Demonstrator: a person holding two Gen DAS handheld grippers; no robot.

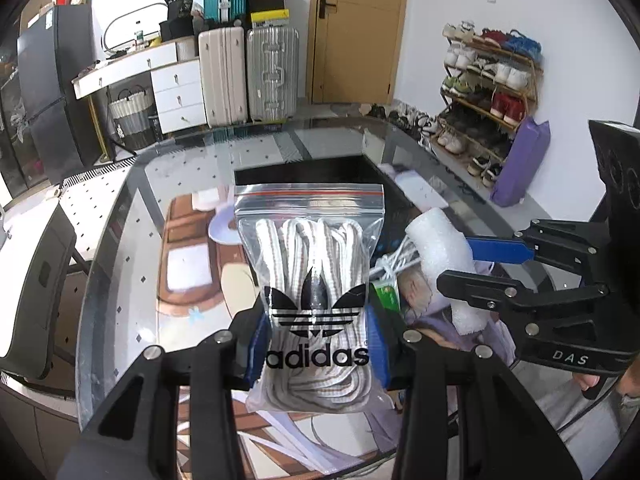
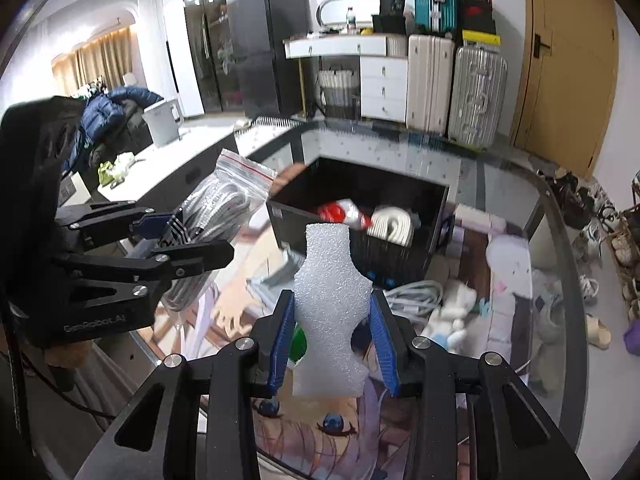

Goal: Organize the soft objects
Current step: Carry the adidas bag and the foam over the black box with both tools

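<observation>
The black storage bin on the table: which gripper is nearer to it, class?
Probably right. The right gripper, holding the foam piece, sits just before the black bin; the left gripper, holding the shoelace bag, hangs beside it, farther left.

My right tool (image 2: 332,344) pinches a white foam piece (image 2: 330,312) upright between its blue pads (image 2: 280,344). Beyond it on the glass counter (image 2: 500,184) sits a black bin (image 2: 400,264) holding a red-and-white packet (image 2: 344,212) and a white roll (image 2: 394,222). To the left, my left tool (image 2: 176,240) grips a zip bag of laces (image 2: 216,216). White cables (image 2: 416,296) lie beside the bin.
</observation>
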